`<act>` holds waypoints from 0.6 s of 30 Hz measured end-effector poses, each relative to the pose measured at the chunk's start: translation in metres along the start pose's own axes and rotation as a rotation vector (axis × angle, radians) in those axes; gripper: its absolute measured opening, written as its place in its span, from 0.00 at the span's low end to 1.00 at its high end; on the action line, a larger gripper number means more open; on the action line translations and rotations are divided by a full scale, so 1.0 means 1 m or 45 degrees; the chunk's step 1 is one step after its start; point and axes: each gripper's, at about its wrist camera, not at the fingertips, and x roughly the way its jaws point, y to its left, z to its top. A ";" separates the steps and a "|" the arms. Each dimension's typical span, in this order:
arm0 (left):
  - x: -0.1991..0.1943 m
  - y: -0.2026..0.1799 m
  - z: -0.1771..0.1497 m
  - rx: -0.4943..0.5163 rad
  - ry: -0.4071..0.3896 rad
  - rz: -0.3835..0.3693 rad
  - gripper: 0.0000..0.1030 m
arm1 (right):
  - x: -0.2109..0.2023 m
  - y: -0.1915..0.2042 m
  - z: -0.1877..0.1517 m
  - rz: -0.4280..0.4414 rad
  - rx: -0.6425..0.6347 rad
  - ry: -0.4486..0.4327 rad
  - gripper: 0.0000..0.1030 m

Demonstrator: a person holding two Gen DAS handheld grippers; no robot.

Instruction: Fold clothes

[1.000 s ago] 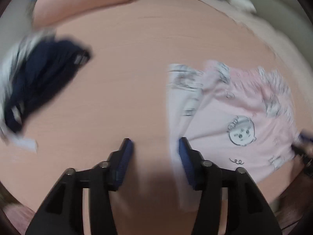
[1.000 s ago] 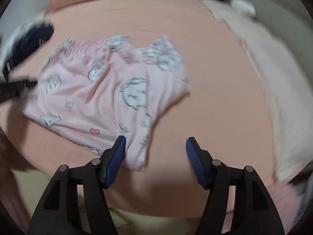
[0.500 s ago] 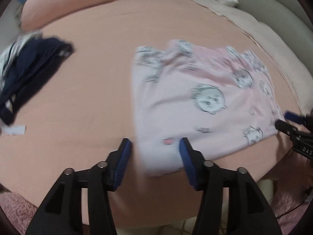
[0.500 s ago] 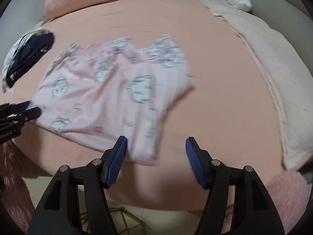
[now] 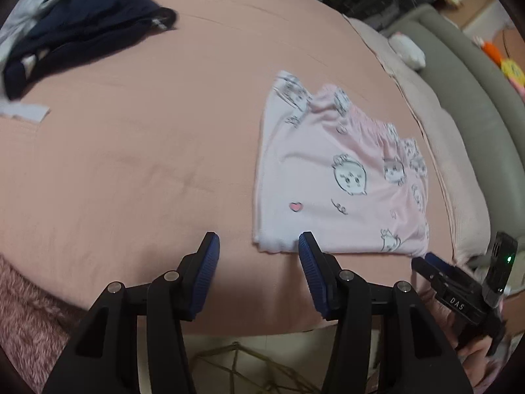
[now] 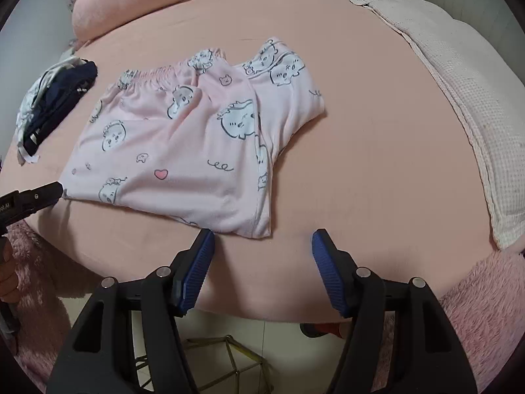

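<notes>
Pink pyjama trousers (image 6: 183, 138) with cartoon faces lie folded flat on the peach bed sheet (image 6: 361, 115). My right gripper (image 6: 262, 246) is open just short of their near right corner, which lies in front of the gap without touching the blue pads. My left gripper (image 5: 259, 249) hovers at the near left corner of the pink pyjama trousers (image 5: 341, 177); its jaws are closing with nothing between them. Each gripper shows in the other's view: the left gripper (image 6: 49, 192) at the garment's left edge, the right gripper (image 5: 426, 261) at the lower right.
A navy and white pile of clothes (image 6: 55, 105) lies far left, with a white tag (image 5: 23, 113) near it. A pink pillow (image 6: 141, 0) is at the back, a cream blanket (image 6: 459, 98) on the right. The bed's edge is just below the fingers, over a gold wire frame (image 6: 229, 354).
The left wrist view has swung and rolled, so the trousers now sit right of its jaws instead of straight ahead. The trousers have settled flat. The right gripper has hardly moved.
</notes>
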 end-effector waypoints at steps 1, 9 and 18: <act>-0.001 0.000 -0.001 0.008 0.000 0.007 0.50 | 0.001 -0.001 0.001 0.005 0.002 -0.002 0.62; 0.013 -0.034 -0.002 0.229 -0.044 0.112 0.25 | 0.011 0.024 0.011 0.044 -0.163 -0.051 0.19; 0.000 -0.056 -0.009 0.464 -0.151 0.377 0.06 | -0.006 0.060 -0.016 -0.204 -0.380 -0.165 0.08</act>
